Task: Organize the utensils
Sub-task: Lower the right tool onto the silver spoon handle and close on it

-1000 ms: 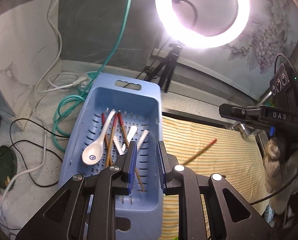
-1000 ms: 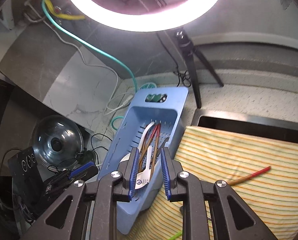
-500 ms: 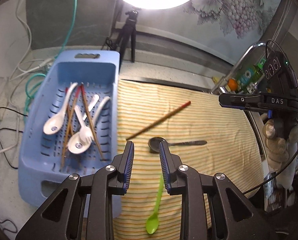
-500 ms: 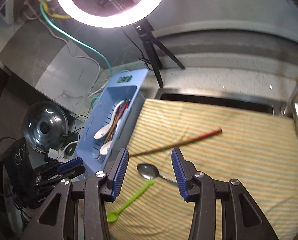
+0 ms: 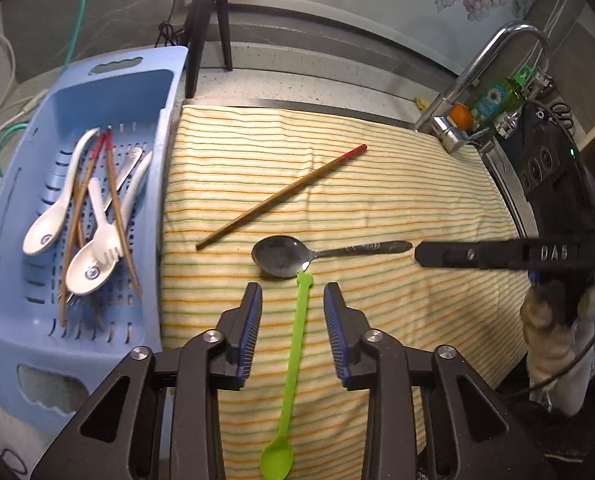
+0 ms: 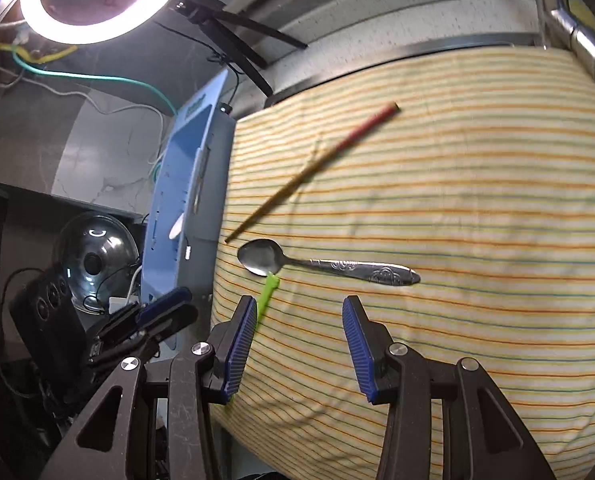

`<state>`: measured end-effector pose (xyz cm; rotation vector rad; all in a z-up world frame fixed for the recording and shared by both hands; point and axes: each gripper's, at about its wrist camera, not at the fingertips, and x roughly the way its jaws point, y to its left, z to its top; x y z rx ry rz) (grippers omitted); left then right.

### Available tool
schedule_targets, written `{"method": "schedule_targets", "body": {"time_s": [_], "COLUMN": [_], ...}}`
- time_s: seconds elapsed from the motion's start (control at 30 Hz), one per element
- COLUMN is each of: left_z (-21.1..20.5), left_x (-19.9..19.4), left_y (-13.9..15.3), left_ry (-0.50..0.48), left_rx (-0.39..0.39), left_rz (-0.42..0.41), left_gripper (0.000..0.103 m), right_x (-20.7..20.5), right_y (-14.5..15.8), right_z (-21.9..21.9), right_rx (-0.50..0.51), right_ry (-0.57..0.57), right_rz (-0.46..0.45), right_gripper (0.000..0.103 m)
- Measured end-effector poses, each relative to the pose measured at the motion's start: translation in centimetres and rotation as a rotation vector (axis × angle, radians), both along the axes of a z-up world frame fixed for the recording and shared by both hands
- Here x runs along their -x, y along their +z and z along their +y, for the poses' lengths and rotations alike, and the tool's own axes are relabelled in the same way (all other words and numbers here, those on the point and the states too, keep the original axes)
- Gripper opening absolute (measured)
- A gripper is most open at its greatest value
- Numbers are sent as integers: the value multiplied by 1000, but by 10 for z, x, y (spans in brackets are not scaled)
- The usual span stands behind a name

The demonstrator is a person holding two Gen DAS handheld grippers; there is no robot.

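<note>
On the striped cloth (image 5: 397, 184) lie a red-tipped chopstick (image 5: 281, 196), a metal spoon (image 5: 297, 256) and a green plastic spoon (image 5: 293, 364). My left gripper (image 5: 292, 300) is open, its jaws on either side of the green spoon's handle, above it. My right gripper (image 6: 299, 312) is open over the cloth, just short of the metal spoon (image 6: 325, 264); the chopstick (image 6: 313, 168) lies beyond it. The right gripper also shows in the left wrist view (image 5: 425, 254), near the metal spoon's handle end. The blue basket (image 5: 13, 320) on the left holds white spoons, a white fork and chopsticks.
A steel faucet (image 5: 477, 68) with bottles behind it stands at the back right. A tripod (image 5: 209, 20) stands behind the basket. Cables lie left of the basket. In the right wrist view, a glass lid (image 6: 93, 256) sits at the left, beyond the basket (image 6: 185, 200).
Both grippers swung from over the basket to over the cloth and opened wider. The left one now straddles the green spoon; the right one faces the metal spoon.
</note>
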<state>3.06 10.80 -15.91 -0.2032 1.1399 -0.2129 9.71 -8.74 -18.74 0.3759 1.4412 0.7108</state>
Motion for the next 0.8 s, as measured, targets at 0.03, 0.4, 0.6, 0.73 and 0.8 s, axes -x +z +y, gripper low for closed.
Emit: {"method": "schedule_targets", "body": {"time_s": [0.03, 0.4, 0.6, 0.73, 0.8], "left_z": [-1, -18, -27, -27, -21], "left_x": [-6, -48, -49, -47, -47], "left_y": [-2, -30, -37, -32, -28], "left_ry": [0, -30, -58, -37, -25], "left_rx": [3, -115, -95, -124, -146], "left_rz": [11, 136, 157, 129, 119], "left_gripper": [32, 32, 32, 32, 32], "right_x": [-1, -7, -11, -12, -12], "right_y": [-4, -22, -29, -32, -29], "right_z": [2, -5, -16, -25, -26], "right_rx": [6, 12, 22, 8, 11], "right_ry": [-5, -55, -101, -120, -115], "right_rz": [5, 37, 48, 70, 57], "right_gripper": [41, 41, 41, 41, 41]}}
